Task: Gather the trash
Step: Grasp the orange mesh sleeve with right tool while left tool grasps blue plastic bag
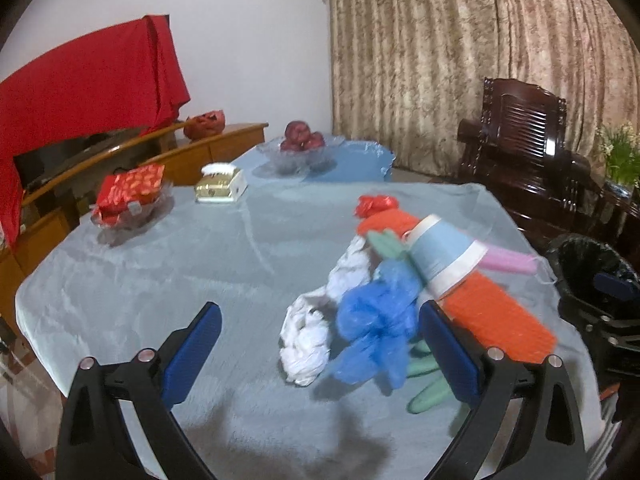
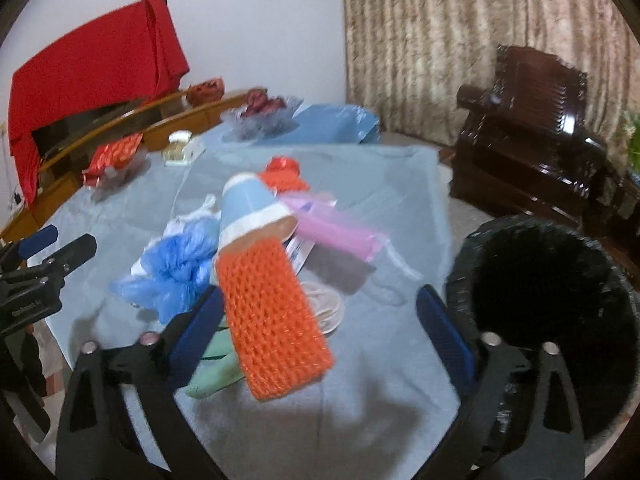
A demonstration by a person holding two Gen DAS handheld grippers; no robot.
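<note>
A pile of trash lies on the table with the light blue cloth (image 1: 140, 280): an orange foam net (image 1: 496, 316) (image 2: 272, 312), a pale blue paper cup (image 1: 444, 256) (image 2: 252, 208) on its side, a crumpled blue plastic bag (image 1: 376, 320) (image 2: 176, 264), white crumpled paper (image 1: 308, 336), a pink wrapper (image 1: 508, 262) (image 2: 340, 232), green strips (image 1: 428, 392) and a red crumpled wrapper (image 1: 376, 204). My left gripper (image 1: 320, 328) is open, low over the table before the white paper and blue bag. My right gripper (image 2: 320, 316) is open around the orange net's near end.
A bin lined with a black bag (image 2: 552, 320) (image 1: 592, 268) stands off the table's right edge. Glass bowls with a red packet (image 1: 128, 196) and red fruit (image 1: 300, 140), and a small box (image 1: 220, 188), stand at the back. A dark wooden chair (image 1: 520, 152) stands at right.
</note>
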